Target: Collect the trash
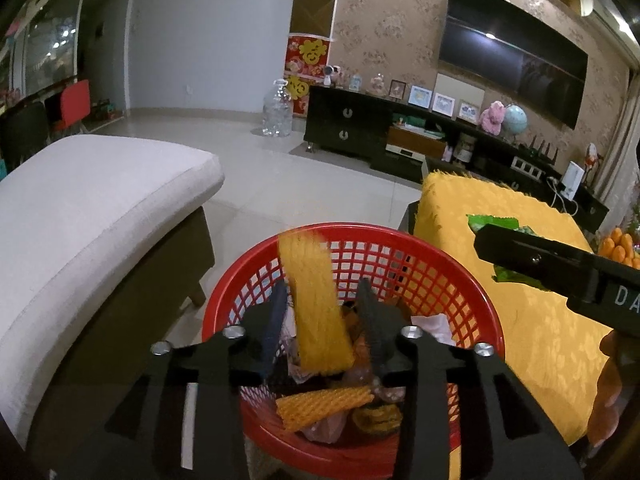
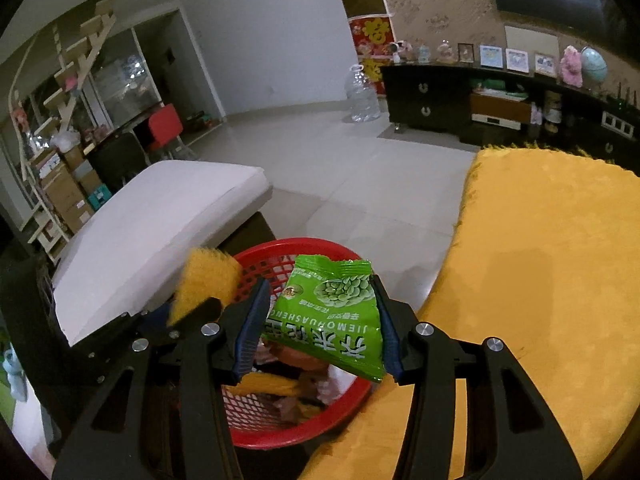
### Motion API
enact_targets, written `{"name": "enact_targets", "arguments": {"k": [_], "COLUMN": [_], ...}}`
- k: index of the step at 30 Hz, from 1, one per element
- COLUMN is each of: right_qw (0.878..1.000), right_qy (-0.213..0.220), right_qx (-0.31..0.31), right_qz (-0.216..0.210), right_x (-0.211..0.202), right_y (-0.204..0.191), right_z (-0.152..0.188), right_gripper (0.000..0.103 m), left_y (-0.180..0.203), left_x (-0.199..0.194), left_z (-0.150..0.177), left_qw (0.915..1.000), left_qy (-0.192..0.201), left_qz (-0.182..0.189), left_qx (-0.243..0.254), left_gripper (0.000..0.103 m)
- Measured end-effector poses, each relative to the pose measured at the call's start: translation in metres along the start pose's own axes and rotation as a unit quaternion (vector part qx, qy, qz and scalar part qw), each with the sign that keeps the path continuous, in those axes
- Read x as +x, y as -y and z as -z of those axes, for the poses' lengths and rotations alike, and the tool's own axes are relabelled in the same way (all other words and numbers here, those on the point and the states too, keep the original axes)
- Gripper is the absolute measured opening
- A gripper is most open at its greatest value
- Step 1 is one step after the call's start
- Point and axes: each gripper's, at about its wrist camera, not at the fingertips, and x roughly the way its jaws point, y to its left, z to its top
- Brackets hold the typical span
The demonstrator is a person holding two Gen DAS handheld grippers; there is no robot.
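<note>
The red plastic mesh basket (image 1: 460,280) is sitting low between the pale cushioned bench (image 1: 100,208) and the yellow-covered counter (image 1: 532,320), already holding foam netting and wrappers. Over it, a long strip of orange foam fruit netting (image 1: 316,304) is standing upright between the left gripper (image 1: 324,320) fingers, jaws parted and not pressing on it. Alongside, the right gripper (image 2: 320,320) is clenching a green snack packet (image 2: 332,312) by its edges, hanging over the basket's rim.
</note>
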Motion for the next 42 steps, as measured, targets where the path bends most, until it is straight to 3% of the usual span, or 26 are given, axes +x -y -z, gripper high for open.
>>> {"name": "enact_targets", "arguments": {"k": [4,11,27,42], "right_qw": [1.0,1.0,0.997,0.988], "right_qy": [-0.002,0.009,0.05,0.105], "right_qx": [0.008,0.022,0.038,-0.008], "right_qz": [-0.006,-0.007,0.045,0.109], "right_x": [0.001,-0.009,-0.044,-0.093], "right_y": [-0.001,0.003,0.031,0.031], "right_z": [-0.001,-0.001,0.017,0.054], "right_gripper": [0.064,0.068,0.096,0.096], "left_y": [0.0,-0.001,-0.001,0.018], "left_x": [-0.001,-0.006,-0.022,-0.06], "left_z": [0.001,0.0,-0.007,-0.003], "left_qw": [1.0,0.9998,0.9984,0.9957], "left_qy": [0.003,0.015,0.049,0.082], "left_qz": [-0.004,-0.009,-0.025,-0.041], "left_qx": [0.002,-0.003,-0.011,0.014], "left_gripper": [0.052,0.068,0.088,0.095]}}
